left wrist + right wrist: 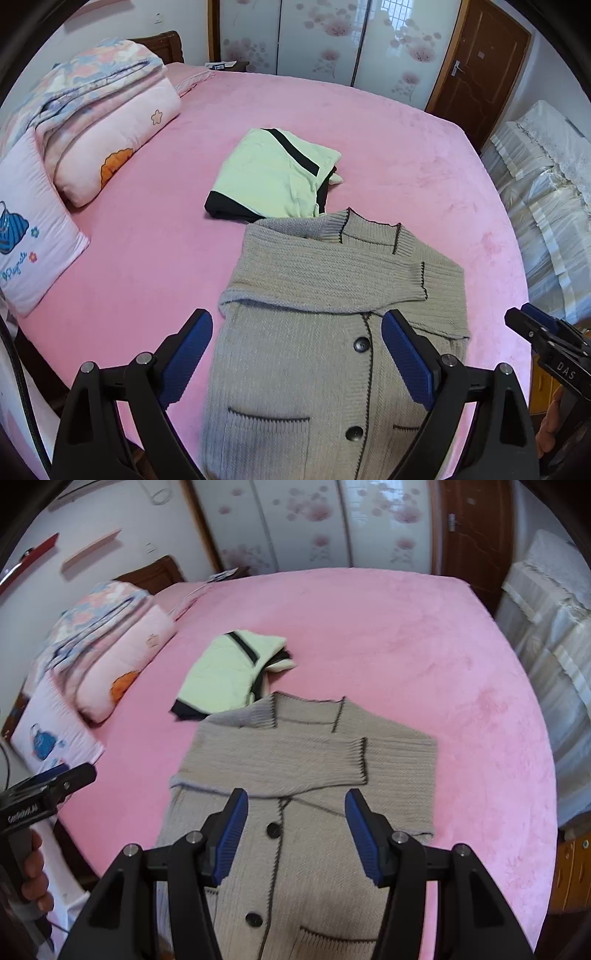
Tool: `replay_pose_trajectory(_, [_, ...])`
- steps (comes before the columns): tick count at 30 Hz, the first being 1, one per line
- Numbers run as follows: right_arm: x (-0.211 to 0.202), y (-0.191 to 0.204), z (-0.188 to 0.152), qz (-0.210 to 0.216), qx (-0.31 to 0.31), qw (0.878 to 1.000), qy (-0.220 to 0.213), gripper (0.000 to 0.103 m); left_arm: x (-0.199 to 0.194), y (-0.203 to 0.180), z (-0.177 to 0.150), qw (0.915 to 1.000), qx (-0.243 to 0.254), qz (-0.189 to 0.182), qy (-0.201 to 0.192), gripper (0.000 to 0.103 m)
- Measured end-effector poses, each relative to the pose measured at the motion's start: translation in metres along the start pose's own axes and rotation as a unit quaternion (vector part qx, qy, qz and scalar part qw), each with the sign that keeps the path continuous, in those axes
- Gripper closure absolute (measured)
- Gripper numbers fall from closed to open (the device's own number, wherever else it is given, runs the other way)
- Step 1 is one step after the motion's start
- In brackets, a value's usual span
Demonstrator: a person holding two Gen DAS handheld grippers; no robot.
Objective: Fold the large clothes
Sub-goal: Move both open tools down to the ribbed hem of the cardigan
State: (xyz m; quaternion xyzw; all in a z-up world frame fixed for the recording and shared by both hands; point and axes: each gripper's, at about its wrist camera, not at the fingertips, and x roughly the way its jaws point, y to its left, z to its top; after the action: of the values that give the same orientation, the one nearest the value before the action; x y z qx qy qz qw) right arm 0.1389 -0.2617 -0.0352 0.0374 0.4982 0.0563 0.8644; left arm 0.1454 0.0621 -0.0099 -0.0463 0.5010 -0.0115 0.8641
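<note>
The cardigan (332, 332) is laid flat near the front edge of the pink bed (369, 129), sleeves crossed over its chest. Both the left gripper (297, 354) and right gripper (293, 834) are held wide apart above it, empty. If only the top layer is pinched, the crossed sleeves could be dragged loose

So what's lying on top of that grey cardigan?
One of its own sleeves is folded across the cardigan. What lies beneath that sleeve is hidden. Both grippers hover open above.
</note>
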Motion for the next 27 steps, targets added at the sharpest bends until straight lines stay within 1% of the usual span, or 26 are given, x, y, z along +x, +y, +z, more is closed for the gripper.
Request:
replay_pose_trajectory(2, [-0.005,0.001,-0.004,-0.003,-0.003,1.000,0.004,0.048,-0.006,0.003,-0.004,1.0000,-0.004,0.002,0.004,0.011])
replay_pose_trajectory(5, [-0.017,0.002,-0.012,-0.003,0.002,1.000,-0.007,0.048,-0.013,0.007,-0.010,0.9997,-0.006,0.005,0.023,0.011])
replay_pose_trajectory(7, [-0.028,0.003,-0.018,-0.008,0.008,1.000,-0.016,0.048,-0.020,0.008,-0.016,0.9996,0.000,0.002,0.026,0.011])
replay_pose_trajectory(13, [-0.066,0.005,-0.043,-0.029,0.040,0.997,-0.056,0.048,-0.048,0.012,-0.035,0.9990,0.030,-0.028,0.017,0.011])
replay_pose_trajectory(16, [-0.080,0.008,-0.061,-0.053,0.055,0.995,-0.072,0.048,-0.060,0.018,-0.049,0.9979,0.036,-0.052,0.012,0.011])
replay_pose_trajectory(18, [-0.087,0.011,-0.076,-0.068,0.067,0.993,-0.075,0.048,-0.064,0.024,-0.060,0.9976,0.039,-0.056,0.011,0.011])
replay_pose_trajectory(21, [-0.094,0.015,-0.108,-0.073,0.086,0.990,-0.080,0.048,-0.065,0.037,-0.080,0.9973,0.038,-0.061,0.014,0.011])
replay_pose_trajectory(23, [-0.096,0.018,-0.125,-0.078,0.094,0.990,-0.075,0.048,-0.064,0.044,-0.092,0.9970,0.037,-0.065,0.017,0.011])
replay_pose_trajectory(27, [-0.099,0.025,-0.167,-0.088,0.114,0.987,-0.064,0.048,-0.065,0.059,-0.128,0.9969,0.054,-0.055,0.011,0.011])
